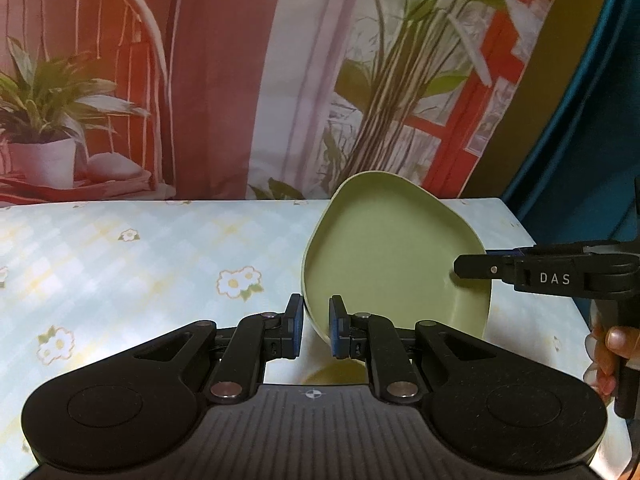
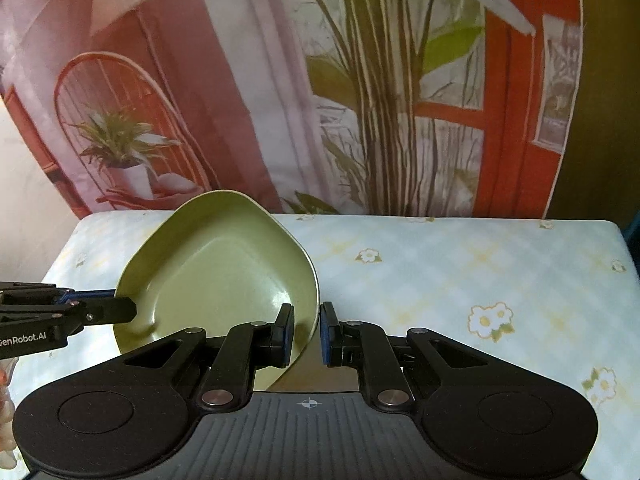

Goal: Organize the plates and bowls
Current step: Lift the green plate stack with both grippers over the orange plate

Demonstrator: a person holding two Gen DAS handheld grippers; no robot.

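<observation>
Backdrop point(image 1: 248, 80): printed cloth behind the table, showing a red chair, potted plants and a red window frame.
Table point(image 1: 140, 248): covered in a pale checked cloth with small white flowers; bare apart from what the grippers hold above it.
Plate point(image 1: 392, 256): green, rounded-triangle shape with a raised rim, held tilted and clear of the table between the two grippers, its hollow facing the cameras; a greenish reflection shows on the cloth below it.
Left gripper point(image 1: 316, 326): black with blue pads, jaws pinching the plate's near-left rim, one pad inside the rim and one outside.
Right gripper point(image 2: 306, 332): same build, jaws pinching the opposite rim of the plate; in the left wrist view it reaches in from the right edge, marked "DAS".
Hand point(image 1: 604, 354): fingers wrapped round the right gripper's handle, at the right edge of the left wrist view.
</observation>
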